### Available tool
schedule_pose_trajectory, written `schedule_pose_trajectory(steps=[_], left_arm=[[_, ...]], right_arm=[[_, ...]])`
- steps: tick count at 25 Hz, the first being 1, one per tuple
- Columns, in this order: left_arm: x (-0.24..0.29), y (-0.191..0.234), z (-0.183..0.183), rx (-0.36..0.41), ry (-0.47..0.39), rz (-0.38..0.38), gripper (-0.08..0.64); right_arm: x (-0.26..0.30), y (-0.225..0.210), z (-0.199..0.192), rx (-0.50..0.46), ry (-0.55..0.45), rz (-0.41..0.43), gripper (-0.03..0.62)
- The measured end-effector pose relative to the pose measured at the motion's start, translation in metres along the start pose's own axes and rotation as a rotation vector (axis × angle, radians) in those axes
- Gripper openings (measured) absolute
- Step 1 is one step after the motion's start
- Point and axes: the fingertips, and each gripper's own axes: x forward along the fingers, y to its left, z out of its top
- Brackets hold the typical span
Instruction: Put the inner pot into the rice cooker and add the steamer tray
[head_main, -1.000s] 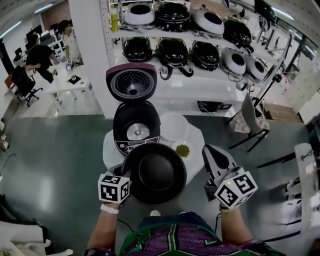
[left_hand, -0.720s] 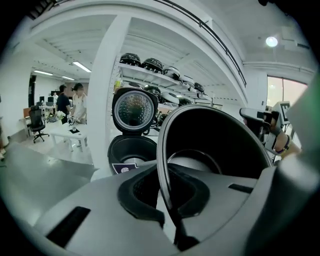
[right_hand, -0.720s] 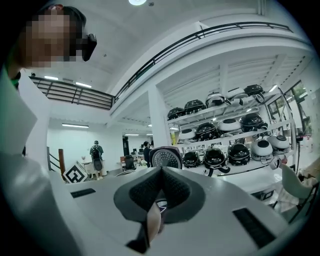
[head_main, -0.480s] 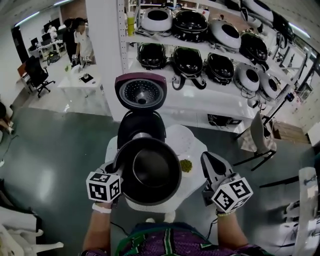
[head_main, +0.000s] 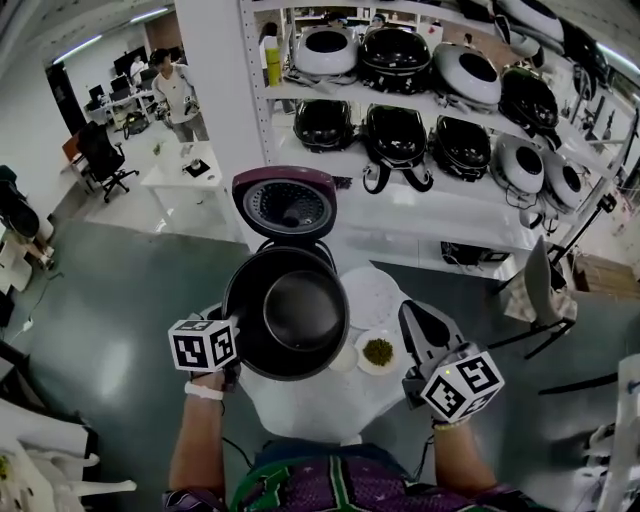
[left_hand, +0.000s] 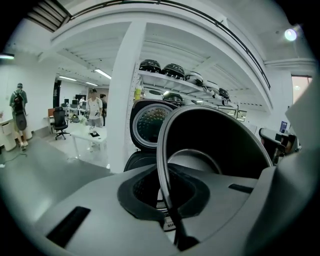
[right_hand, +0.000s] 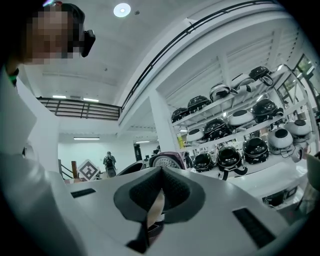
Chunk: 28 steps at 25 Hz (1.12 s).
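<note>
Shelves (head_main: 400, 205) behind; L gripper (head_main: 233, 352) clamps inner pot (head_main: 290, 312) rim, open rice cooker (head_main: 290, 205) just frame-above pot; R gripper (head_main: 418, 322) closed, empty.

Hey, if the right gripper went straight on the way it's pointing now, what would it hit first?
Probably the raised maroon-rimmed lid of the open rice cooker, dead ahead of the shut right gripper in its own view. Depth is unclear; it might pass just beside it.
</note>
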Motion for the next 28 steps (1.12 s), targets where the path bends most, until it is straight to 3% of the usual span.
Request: schedule_pose_trajectory(steps=[14,28], left_arm=[[0.096,0.068,0.043,0.086,0.094,0.002,0.027],[0.161,0.094,0.012,0.096,0.24,-0.03,0.028]], right_arm=[[0.063,-0.021,-0.003,0.006,0.001,-0.107,0.006],[0.085,-0.025,-0.027,0.012,0.061,-0.154,0.008]])
